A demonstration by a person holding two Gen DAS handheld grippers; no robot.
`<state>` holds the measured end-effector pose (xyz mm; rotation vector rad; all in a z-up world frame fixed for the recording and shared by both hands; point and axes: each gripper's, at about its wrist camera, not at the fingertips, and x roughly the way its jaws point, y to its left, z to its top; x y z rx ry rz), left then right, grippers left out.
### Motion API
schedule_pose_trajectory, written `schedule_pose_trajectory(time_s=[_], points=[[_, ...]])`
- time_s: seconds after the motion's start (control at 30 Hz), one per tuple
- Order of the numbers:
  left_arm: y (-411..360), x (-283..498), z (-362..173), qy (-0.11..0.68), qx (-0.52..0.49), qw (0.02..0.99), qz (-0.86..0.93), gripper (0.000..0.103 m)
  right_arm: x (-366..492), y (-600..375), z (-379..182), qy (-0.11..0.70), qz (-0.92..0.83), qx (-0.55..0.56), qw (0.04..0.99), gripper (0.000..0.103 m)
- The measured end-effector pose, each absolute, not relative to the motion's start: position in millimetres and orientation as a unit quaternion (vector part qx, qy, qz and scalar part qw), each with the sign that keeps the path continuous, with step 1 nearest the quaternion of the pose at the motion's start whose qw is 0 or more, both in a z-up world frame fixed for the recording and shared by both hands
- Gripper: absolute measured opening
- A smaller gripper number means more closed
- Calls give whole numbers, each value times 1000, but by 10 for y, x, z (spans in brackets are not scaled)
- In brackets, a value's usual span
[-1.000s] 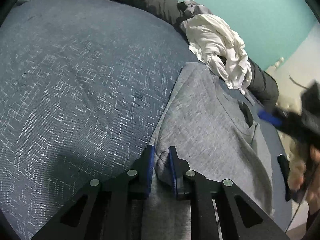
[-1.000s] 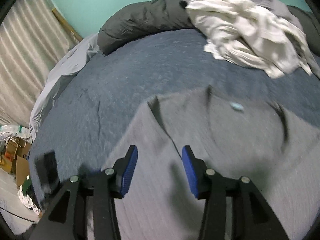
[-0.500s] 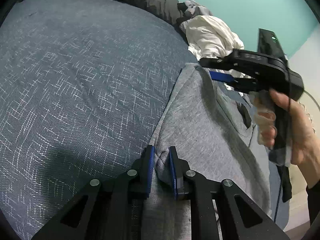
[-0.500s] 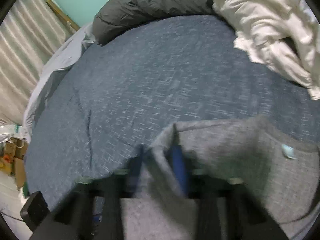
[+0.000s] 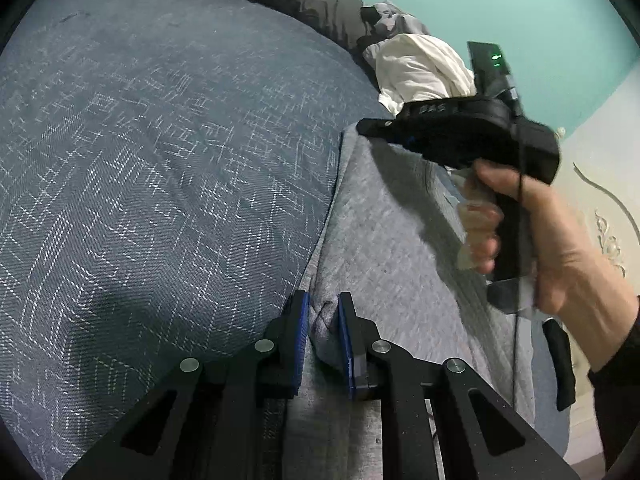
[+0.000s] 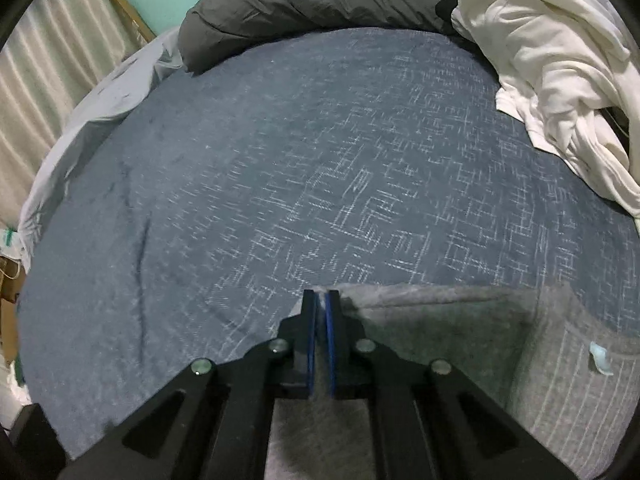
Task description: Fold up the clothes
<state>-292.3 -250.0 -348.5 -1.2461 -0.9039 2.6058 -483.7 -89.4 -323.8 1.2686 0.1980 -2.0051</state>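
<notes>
A grey T-shirt (image 5: 400, 248) lies flat on the blue patterned bedspread (image 5: 160, 160). My left gripper (image 5: 323, 312) is shut on a bunched fold at the shirt's near left edge. My right gripper (image 6: 321, 304) is shut on the far corner of the same grey T-shirt (image 6: 460, 328), whose neck label shows at the right. In the left wrist view the right gripper (image 5: 372, 130) sits at the shirt's far left corner, held by a hand (image 5: 552, 240).
A heap of white clothes (image 6: 560, 80) lies at the far right of the bed, also seen in the left wrist view (image 5: 420, 68). A dark grey duvet roll (image 6: 312, 4) lines the far side by the teal wall. Curtains (image 6: 40, 92) hang at the left.
My right gripper moved from open above the shirt's middle to its far corner and shut on the cloth there. My left gripper kept its hold and stayed in place.
</notes>
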Motion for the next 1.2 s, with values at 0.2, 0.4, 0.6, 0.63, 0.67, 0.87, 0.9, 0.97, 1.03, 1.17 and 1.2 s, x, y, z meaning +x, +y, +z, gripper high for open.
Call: schedule_pose_trajectory(time_s=[0.2,0.4,0.6,0.63,0.67,0.87,0.9,0.97,1.03,1.17,1.2], points=[[-2511,-2928,-3472,-298,-412,58,859,16,-4755,-706,-3075,51,-788,472,392,5],[-2518,-2922,-3460,-301,-413,58,858,16,-4617,-459,-2840,19,-789,448,420,6],[-2487,-2901,-3434,-296,-414,54,859,16,-4513,-641,-3125,64,-776,485,399,5],[-2471,-2903,-3433,-295,-414,53,859,16,-4542,-684,-3184,70,-777,490,390,5],[-2473,-2903,-3434,-296,-415,53,859,16,-4591,-722,-3246,73,-778,497,378,5],[-2536,-2899,-3417,-295,-417,56,858,17,-4796,-830,-3254,60,-790,496,354,2],[-2532,-2907,-3411,-295,-417,56,858,17,-4793,-808,-3195,56,-795,490,352,2],[-2529,-2912,-3402,-295,-418,56,857,17,-4771,-690,-3042,42,-802,479,354,2],[-2531,-2902,-3392,-297,-418,55,857,17,-4740,-545,-2890,33,-806,471,356,2],[-2544,-2909,-3341,-298,-416,52,857,19,-4523,-110,-2668,20,-805,467,364,2],[-2549,-2898,-3317,-297,-416,50,858,21,-4448,39,-2626,13,-804,469,365,2]])
